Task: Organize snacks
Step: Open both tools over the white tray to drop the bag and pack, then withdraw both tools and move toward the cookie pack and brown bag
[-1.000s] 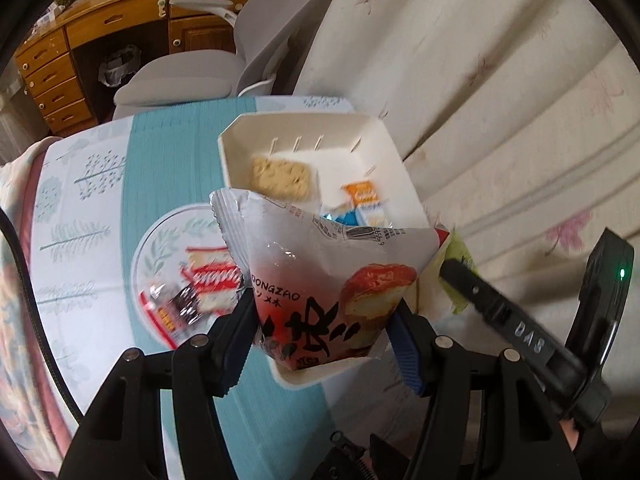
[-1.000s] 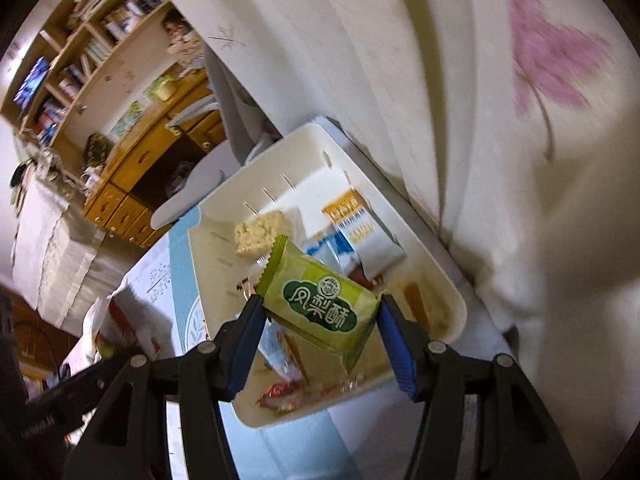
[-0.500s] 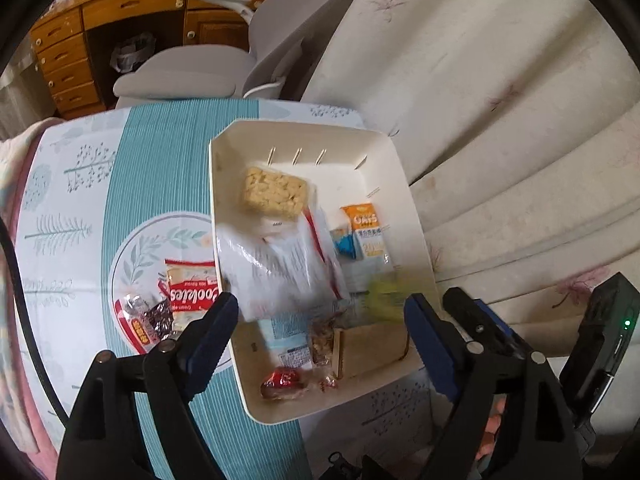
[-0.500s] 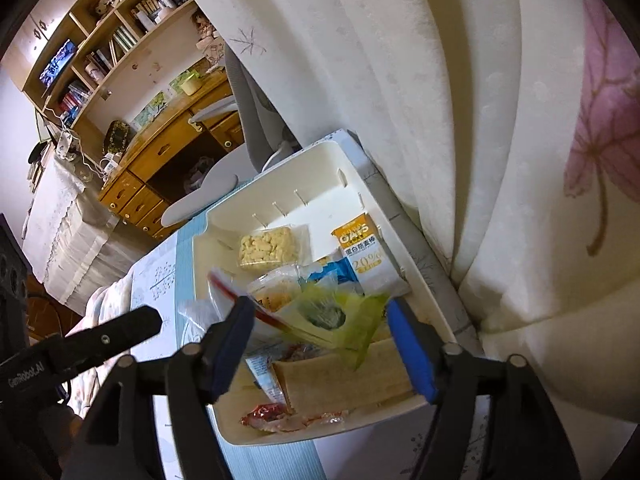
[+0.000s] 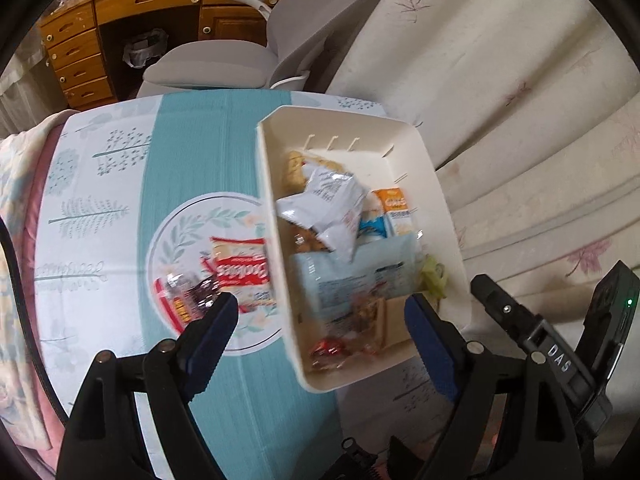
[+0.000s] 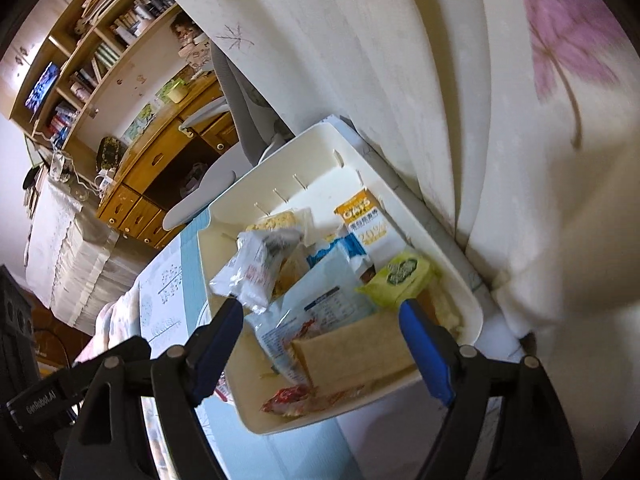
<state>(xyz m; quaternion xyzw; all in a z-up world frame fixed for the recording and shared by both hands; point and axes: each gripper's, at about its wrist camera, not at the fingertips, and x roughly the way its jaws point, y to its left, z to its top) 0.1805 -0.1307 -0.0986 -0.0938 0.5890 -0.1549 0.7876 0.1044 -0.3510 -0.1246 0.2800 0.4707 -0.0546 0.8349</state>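
A cream bin (image 5: 340, 128) stands on the table by the curtain and holds several snack packs. The white snack bag (image 5: 328, 208) lies crumpled on top of them, beside an orange oats packet (image 5: 394, 208) and a pale blue pack (image 5: 352, 280). The green cake packet (image 6: 400, 280) rests at the bin's (image 6: 312, 168) right side. My left gripper (image 5: 320, 320) hovers open above the bin's near end, with nothing in it. My right gripper (image 6: 322, 316) hangs over the same end, its jaws opening with nothing between them. A red cookies pack (image 5: 240, 270) and small candies (image 5: 188, 296) lie on the tablecloth left of the bin.
The teal and white tablecloth (image 5: 192, 152) stretches left of the bin. A cream curtain (image 5: 520, 120) hangs right against the bin's far side. A grey office chair (image 5: 224, 56) and a wooden desk (image 5: 140, 0) stand beyond the table. The right gripper's body (image 5: 520, 328) shows low right.
Both grippers opened. The white bag fell from the left one into the bin, and the green packet fell from the right one to the bin's right side.
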